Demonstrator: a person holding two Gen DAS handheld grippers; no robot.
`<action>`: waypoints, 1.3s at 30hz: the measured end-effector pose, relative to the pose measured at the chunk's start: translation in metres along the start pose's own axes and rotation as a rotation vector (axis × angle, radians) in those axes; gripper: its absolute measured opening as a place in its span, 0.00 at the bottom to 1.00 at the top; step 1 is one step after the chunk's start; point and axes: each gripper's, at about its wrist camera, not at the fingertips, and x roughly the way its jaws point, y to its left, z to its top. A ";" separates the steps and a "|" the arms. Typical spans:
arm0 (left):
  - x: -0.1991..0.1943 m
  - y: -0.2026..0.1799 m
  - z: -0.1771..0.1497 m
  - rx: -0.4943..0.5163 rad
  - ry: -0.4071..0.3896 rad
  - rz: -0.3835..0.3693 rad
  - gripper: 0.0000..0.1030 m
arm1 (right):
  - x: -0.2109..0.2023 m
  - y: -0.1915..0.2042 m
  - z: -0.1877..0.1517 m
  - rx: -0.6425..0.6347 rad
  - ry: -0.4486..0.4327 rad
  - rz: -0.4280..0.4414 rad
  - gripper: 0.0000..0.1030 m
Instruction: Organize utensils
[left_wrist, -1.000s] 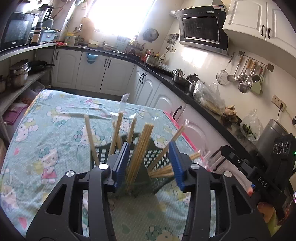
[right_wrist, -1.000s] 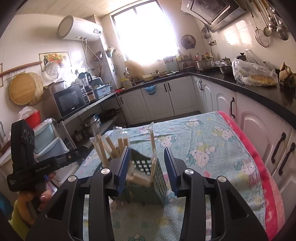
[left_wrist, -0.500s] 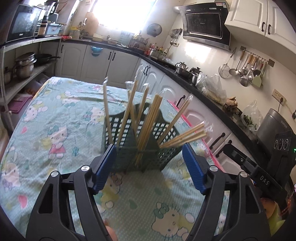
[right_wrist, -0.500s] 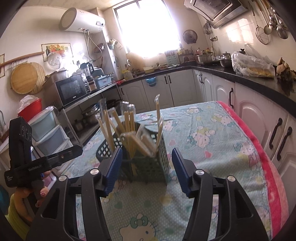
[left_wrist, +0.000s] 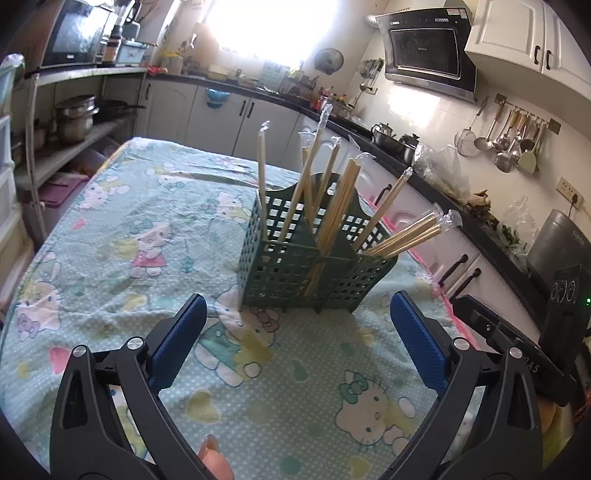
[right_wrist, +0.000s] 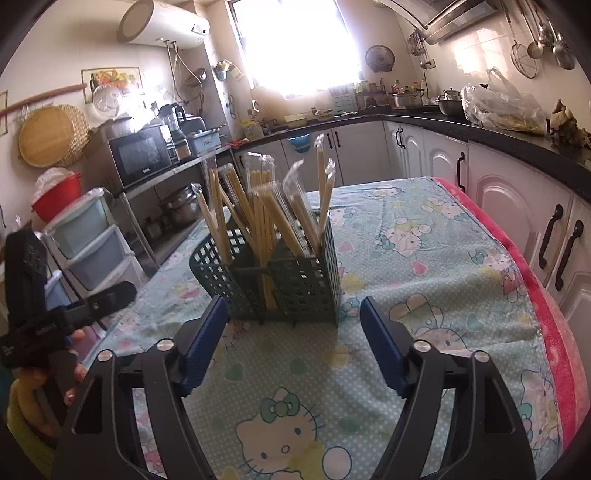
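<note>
Hello Kitty tablecloth (left_wrist: 110, 236) as landmark. Left of it: shelf with steel pots (left_wrist: 75, 116), microwave (left_wrist: 79, 33) above. Behind: sunlit window (left_wrist: 273, 26). Right: black countertop (left_wrist: 461, 210), range hood (left_wrist: 428, 59), hanging ladles (left_wrist: 506, 136).

A table covered with a pale green cartoon-cat print cloth (left_wrist: 110, 258) (right_wrist: 424, 258) carries a dark green plastic lattice utensil basket (left_wrist: 314, 258) (right_wrist: 280, 284), standing upright on it. A pink-red edge of fabric (right_wrist: 546, 314) runs along the table's side nearest the white cabinets.
</note>
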 end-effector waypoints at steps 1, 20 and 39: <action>-0.001 0.000 -0.001 0.001 -0.005 0.003 0.89 | 0.001 0.000 -0.003 -0.007 0.002 -0.009 0.74; 0.001 -0.004 -0.036 0.052 -0.102 0.067 0.90 | 0.003 0.000 -0.040 -0.062 -0.070 -0.096 0.93; 0.017 -0.013 -0.066 0.130 -0.163 0.155 0.90 | 0.008 -0.001 -0.063 -0.112 -0.178 -0.135 0.94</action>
